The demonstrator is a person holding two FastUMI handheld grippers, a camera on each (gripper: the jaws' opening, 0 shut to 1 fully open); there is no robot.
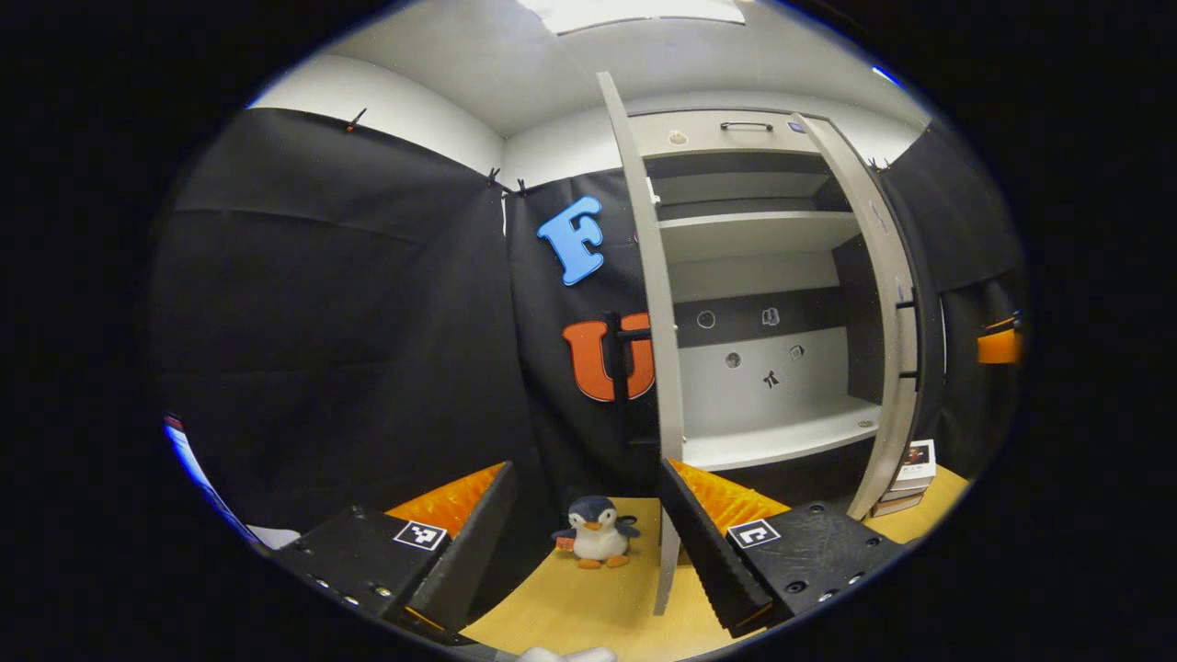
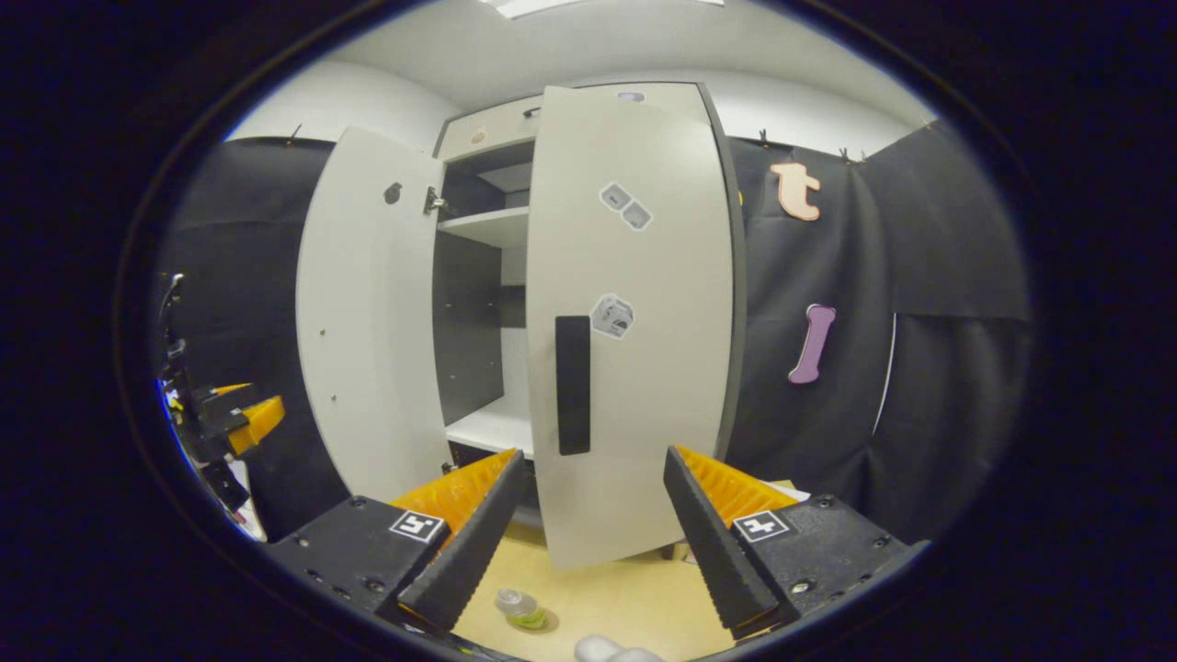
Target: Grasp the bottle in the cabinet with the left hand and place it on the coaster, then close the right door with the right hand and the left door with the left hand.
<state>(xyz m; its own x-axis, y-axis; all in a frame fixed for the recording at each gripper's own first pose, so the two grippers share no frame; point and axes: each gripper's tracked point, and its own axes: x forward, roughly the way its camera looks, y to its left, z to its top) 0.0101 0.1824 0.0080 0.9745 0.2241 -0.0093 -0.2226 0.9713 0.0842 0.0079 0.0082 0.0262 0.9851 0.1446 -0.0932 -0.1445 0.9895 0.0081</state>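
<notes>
The light wooden surface (image 1: 588, 607) carries a tall pale grey cabinet (image 1: 763, 441). A small plush penguin (image 1: 596, 531) stands on it near the left door edge. A stack of books (image 1: 906, 478) lies beside the right door. A clear plastic bottle with green label (image 2: 520, 608) stands on the surface, seen from above.

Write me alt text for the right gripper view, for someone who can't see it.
The right gripper, fingers open, faces the cabinet's right door, which stands ajar with a dark handle. The left door is swung wide, showing shelves. A small bottle sits on the wooden table below.
</notes>
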